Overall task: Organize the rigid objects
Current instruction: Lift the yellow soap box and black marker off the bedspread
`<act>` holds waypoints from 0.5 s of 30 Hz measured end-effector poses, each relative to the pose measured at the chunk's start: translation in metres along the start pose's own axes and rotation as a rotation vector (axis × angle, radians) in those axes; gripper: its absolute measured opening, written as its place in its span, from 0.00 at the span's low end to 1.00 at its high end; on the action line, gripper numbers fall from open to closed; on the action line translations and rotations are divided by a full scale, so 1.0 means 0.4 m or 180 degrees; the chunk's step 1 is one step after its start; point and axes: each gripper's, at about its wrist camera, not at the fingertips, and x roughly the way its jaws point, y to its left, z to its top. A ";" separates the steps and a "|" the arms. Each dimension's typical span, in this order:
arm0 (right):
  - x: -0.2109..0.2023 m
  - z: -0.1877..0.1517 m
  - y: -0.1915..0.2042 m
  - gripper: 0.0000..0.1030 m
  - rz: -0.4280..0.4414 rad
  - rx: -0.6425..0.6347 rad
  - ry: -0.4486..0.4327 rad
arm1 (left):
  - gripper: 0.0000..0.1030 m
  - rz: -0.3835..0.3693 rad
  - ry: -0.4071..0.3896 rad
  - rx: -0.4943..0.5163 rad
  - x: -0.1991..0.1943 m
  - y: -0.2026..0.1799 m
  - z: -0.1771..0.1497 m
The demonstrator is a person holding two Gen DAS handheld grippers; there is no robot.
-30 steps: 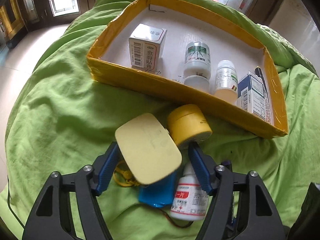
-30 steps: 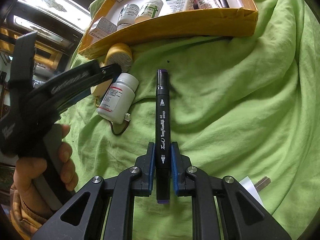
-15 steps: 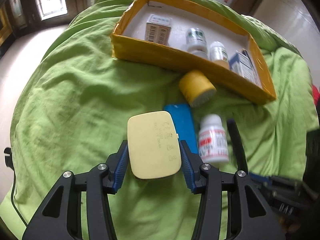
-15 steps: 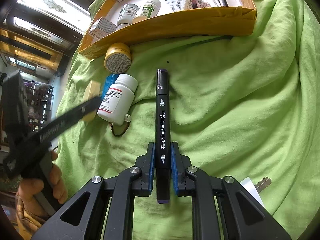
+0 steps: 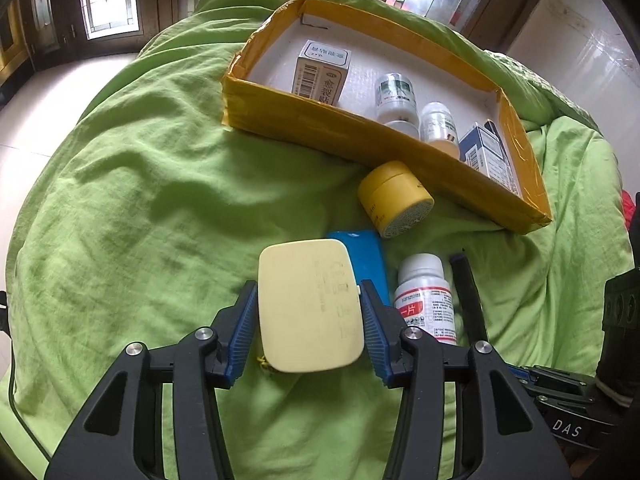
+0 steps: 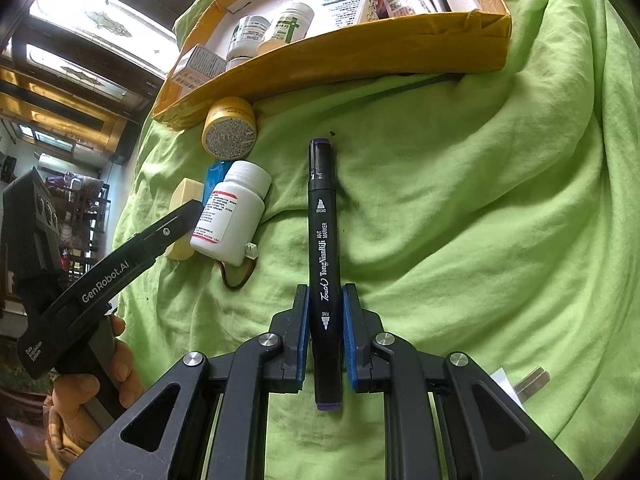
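both tongs loaded over the green cloth

a crumpled green cloth (image 5: 140, 200) fills both views. the yellow-taped cardboard tray (image 5: 360, 128), upper centre of the left view, holds boxes and bottles. at lower centre, the left gripper (image 5: 308, 320) is closed on a pale yellow rounded-rectangle case (image 5: 308, 308). in the right view, the right gripper (image 6: 325, 332) clamps a black art marker (image 6: 323, 240), pointing up-frame. a white pill bottle (image 6: 232, 216) lies left of the marker.

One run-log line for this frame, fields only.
left gripper: shut on cream case | right gripper: shut on black marker | yellow box: holds bottles, cartons | step: carry
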 end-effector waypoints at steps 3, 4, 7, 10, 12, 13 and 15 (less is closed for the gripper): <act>-0.001 0.002 -0.002 0.14 -0.0006 -0.0007 -0.0009 | 0.45 0.0026 -0.0023 0.0046 -0.002 -0.004 -0.004; -0.003 -0.001 -0.001 0.13 -0.0023 -0.0037 -0.0014 | 0.45 0.0037 -0.0032 0.0071 -0.005 -0.007 -0.006; -0.013 -0.005 0.021 0.13 -0.0095 -0.0168 -0.0119 | 0.45 0.0034 -0.0045 0.0102 -0.012 -0.014 -0.015; -0.026 -0.009 0.039 0.13 -0.0108 -0.0289 -0.0212 | 0.45 0.0043 -0.0059 0.0139 -0.018 -0.017 -0.024; -0.027 -0.011 0.042 0.13 -0.0123 -0.0309 -0.0220 | 0.45 0.0075 -0.0087 0.0177 -0.024 -0.021 -0.028; -0.026 -0.010 0.040 0.13 -0.0122 -0.0295 -0.0215 | 0.45 0.0081 -0.0101 0.0189 -0.026 -0.023 -0.029; -0.026 -0.010 0.034 0.13 -0.0124 -0.0261 -0.0207 | 0.45 0.0096 -0.0122 0.0192 -0.031 -0.023 -0.031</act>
